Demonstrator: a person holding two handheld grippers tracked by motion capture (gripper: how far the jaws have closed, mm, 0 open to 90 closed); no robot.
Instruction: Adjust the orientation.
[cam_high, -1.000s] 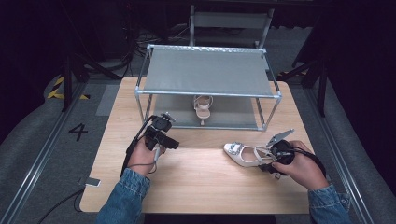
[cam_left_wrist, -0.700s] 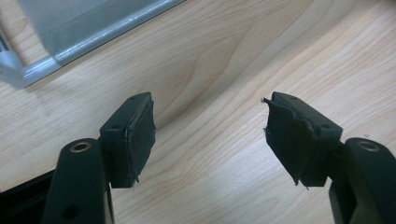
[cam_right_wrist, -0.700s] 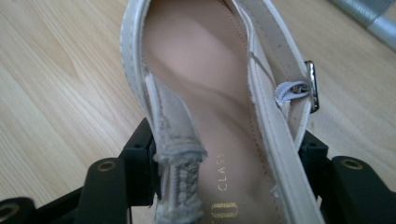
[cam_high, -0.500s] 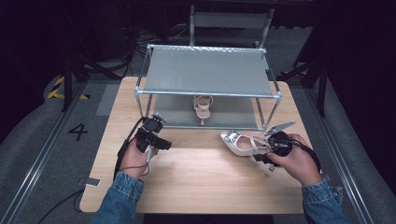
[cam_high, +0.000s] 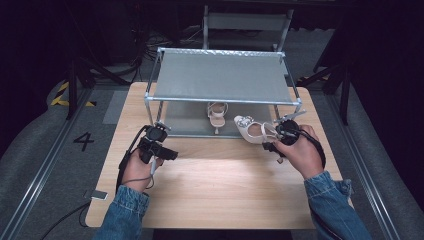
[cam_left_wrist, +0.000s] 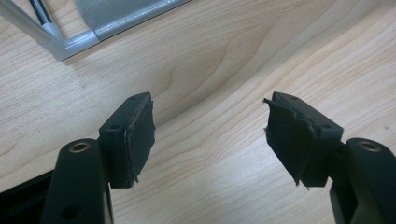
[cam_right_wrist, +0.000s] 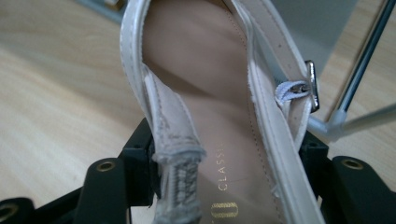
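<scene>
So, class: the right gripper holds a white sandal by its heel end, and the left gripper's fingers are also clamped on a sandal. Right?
Not quite. The left gripper is open with nothing between its fingers, as the left gripper view shows. The right gripper does hold the white sandal.

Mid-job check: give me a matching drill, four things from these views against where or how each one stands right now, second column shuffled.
Things:
1. left gripper
2. right gripper
3. sandal on the rack
4. rack top shelf

States:
A. stands on the lower shelf, under the grey top
B. jaws apart over bare wood, nothing between them
C. grey sheet with nothing lying on it
D. closed on the heel end of a white sandal, held at the front edge of the rack

Pairs: 1-B, 2-D, 3-A, 4-C
</scene>
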